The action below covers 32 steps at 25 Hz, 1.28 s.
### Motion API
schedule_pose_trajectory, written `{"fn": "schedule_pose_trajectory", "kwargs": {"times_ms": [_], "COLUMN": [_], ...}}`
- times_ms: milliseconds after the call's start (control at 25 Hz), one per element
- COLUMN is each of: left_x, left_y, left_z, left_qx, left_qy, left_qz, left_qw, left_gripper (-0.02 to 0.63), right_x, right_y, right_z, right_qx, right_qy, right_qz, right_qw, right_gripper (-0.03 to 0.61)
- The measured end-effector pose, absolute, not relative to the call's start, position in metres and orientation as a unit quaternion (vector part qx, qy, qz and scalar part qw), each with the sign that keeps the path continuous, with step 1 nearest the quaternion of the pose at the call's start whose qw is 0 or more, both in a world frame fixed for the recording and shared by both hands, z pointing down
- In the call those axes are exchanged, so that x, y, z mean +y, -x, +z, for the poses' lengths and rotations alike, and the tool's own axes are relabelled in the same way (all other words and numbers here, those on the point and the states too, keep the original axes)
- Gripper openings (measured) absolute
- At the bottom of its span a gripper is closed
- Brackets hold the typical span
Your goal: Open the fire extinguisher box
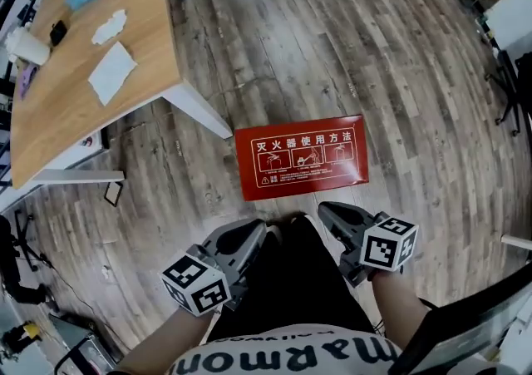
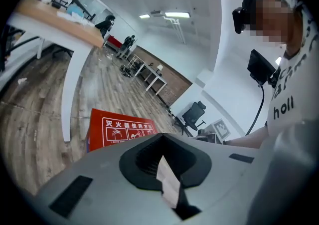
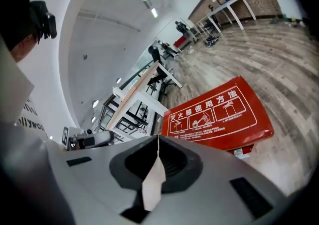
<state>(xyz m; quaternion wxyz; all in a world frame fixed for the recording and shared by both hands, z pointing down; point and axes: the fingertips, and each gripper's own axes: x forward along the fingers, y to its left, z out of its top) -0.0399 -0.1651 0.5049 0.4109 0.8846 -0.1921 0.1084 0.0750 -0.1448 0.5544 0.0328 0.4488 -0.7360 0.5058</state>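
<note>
The fire extinguisher box point(image 1: 301, 155) lies flat on the plank floor point(image 1: 416, 66), closed, with its long near edge facing us just beyond our legs. Its left end is near the foot of the white leg point(image 1: 202, 109) of the wooden table point(image 1: 141, 41). The lid point(image 3: 214, 112) is red with white printed instructions. It looks to us like painted sheet metal: stiff, smooth and a little slippery, with nothing to pinch on its top face. If extinguishers are inside, we judge the box heavy enough to stay put while the lid lifts; an empty one could slide on the planks.

Our left gripper point(image 1: 254, 230) has its jaws pressed fully together with nothing between them. Our right gripper point(image 1: 327, 212) is the same, closed tight and empty. Both hover over our lap, apart from the box, with their tips pointing toward it.

The right gripper view shows a small metal catch point(image 3: 242, 153) under the lid's near edge, toward its right end. That seems the place to start. We would free the catch, then hook the tips under the near edge and swing the lid up, since the hinge probably runs along the far edge. Whether there is a second catch we cannot tell.
</note>
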Motion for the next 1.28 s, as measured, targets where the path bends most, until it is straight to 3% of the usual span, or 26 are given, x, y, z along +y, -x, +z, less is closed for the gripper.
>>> {"fn": "schedule_pose_trajectory", "kwargs": {"times_ms": [240,280,320,360,400,480,600,720,880,1280], "left_x": [-0.148,-0.149,-0.15,-0.151,-0.151,-0.151,-0.154,-0.162,-0.176,-0.188], "left_y": [0.008,0.004,0.0,-0.003,-0.006,-0.01,-0.016,-0.023,-0.036,-0.039], "left_z": [0.583,0.595,0.607,0.62,0.634,0.662,0.703,0.727,0.728,0.679], "left_qx": [-0.181,-0.181,-0.184,-0.188,-0.192,-0.203,-0.215,-0.206,-0.156,-0.115], "left_qy": [-0.832,-0.824,-0.817,-0.808,-0.798,-0.776,-0.754,-0.757,-0.789,-0.801], "left_qz": [0.048,0.039,0.031,0.026,0.02,0.007,-0.017,-0.047,-0.075,-0.157], "left_qw": [0.522,0.535,0.546,0.557,0.571,0.597,0.62,0.619,0.589,0.567], "left_gripper": [0.008,0.008,0.008,0.009,0.027,0.138,0.242,0.282,0.282,0.282], "right_x": [-0.139,-0.139,-0.139,-0.137,-0.135,-0.13,-0.13,-0.137,-0.151,-0.153], "right_y": [-0.104,-0.107,-0.108,-0.108,-0.108,-0.108,-0.113,-0.119,-0.133,-0.14], "right_z": [0.606,0.615,0.624,0.633,0.642,0.663,0.697,0.717,0.721,0.691], "right_qx": [-0.721,-0.719,-0.717,-0.716,-0.715,-0.712,-0.705,-0.712,-0.729,-0.755], "right_qy": [-0.45,-0.45,-0.446,-0.439,-0.434,-0.43,-0.427,-0.422,-0.405,-0.366], "right_qz": [0.526,0.529,0.533,0.539,0.545,0.551,0.557,0.542,0.513,0.481], "right_qw": [-0.034,-0.041,-0.049,-0.058,-0.066,-0.076,-0.101,-0.144,-0.203,-0.255], "right_gripper": [0.015,0.038,0.124,0.167,0.183,0.199,0.213,0.222,0.222,0.221]}}
